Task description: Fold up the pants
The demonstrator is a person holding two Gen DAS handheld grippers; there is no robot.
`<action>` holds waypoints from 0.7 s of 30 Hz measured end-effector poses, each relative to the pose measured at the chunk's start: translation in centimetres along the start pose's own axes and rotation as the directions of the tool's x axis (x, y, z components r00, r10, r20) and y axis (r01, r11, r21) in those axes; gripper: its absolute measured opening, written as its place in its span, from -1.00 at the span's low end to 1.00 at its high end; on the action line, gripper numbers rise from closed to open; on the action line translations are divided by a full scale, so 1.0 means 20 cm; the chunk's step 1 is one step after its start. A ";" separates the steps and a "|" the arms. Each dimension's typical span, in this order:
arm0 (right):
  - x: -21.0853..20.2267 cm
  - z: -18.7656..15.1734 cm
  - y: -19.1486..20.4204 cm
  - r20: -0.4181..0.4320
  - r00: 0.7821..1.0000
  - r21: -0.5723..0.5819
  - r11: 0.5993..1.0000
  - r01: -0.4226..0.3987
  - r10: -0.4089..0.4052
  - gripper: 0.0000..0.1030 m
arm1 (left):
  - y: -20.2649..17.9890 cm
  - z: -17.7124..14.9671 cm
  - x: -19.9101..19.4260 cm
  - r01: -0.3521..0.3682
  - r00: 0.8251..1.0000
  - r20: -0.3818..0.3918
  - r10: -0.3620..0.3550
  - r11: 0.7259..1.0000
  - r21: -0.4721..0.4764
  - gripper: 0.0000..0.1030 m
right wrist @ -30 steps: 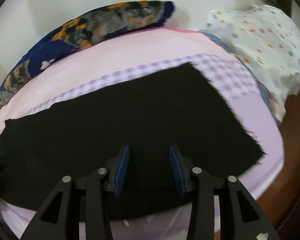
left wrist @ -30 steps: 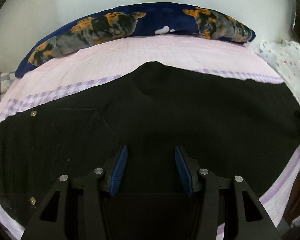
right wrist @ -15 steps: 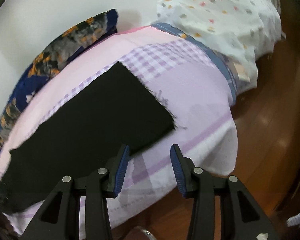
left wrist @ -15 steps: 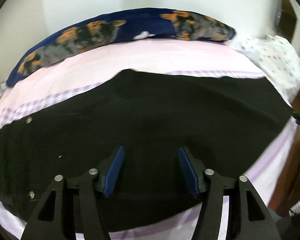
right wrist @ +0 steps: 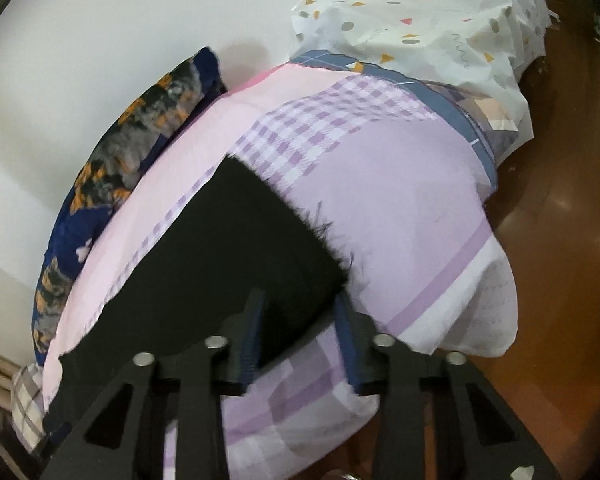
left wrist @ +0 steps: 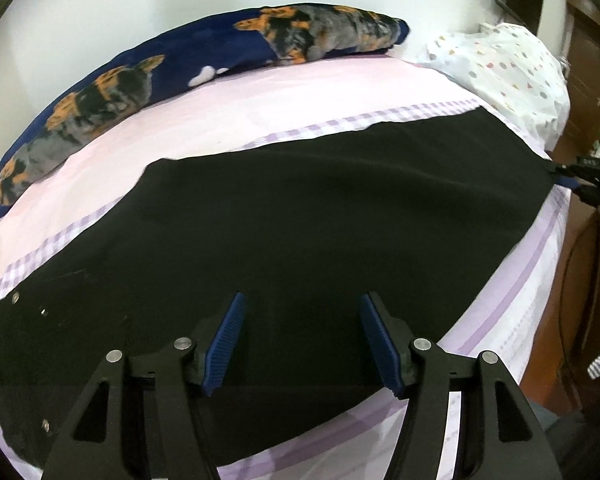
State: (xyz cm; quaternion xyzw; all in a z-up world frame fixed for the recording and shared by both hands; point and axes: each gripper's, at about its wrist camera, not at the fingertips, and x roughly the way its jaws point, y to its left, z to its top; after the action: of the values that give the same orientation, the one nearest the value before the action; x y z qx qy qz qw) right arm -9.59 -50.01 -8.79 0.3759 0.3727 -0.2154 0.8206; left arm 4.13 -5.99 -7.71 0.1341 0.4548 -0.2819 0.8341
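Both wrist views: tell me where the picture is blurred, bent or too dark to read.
Left wrist view: sharp, but the fisheye bows the bed into a dome, and the black pants show almost no folds or seams. Right wrist view: motion blur smears the hand-held gripper and the pants' frayed hem; the dotted cloth stays fairly clear.

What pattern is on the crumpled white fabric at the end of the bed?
Coloured dots and small triangles on the white fabric, clearest in the right wrist view.

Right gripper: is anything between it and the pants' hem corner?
Nothing visible. The right gripper is closing with the frayed corner of the black pants already between its fingers, lying on the lilac sheet.
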 end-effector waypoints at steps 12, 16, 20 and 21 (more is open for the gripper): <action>0.03 0.03 -0.04 0.017 1.000 0.069 0.997 -0.020 0.019 -0.74 | -0.06 0.01 0.11 0.014 0.999 -0.045 -0.014 1.000 0.011 0.20; 0.03 0.04 -0.04 0.013 1.000 0.078 0.997 -0.023 0.022 -0.74 | -0.05 0.00 0.12 0.020 0.999 -0.040 -0.020 1.000 -0.004 0.22; 0.03 0.04 -0.03 0.004 1.000 0.076 0.997 -0.013 0.013 -0.80 | -0.05 0.00 0.12 0.016 0.999 -0.033 -0.016 1.000 -0.008 0.28; 0.03 0.04 -0.03 -0.001 1.000 0.079 0.997 -0.009 0.009 -0.81 | -0.05 0.00 0.13 0.014 0.999 -0.033 -0.014 1.000 -0.013 0.30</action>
State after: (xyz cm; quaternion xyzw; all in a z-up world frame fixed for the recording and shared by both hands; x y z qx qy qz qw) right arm -9.15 -51.02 -9.22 0.4099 0.3625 -0.2259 0.8059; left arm 4.68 -7.60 -9.77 0.1304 0.4711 -0.2825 0.8254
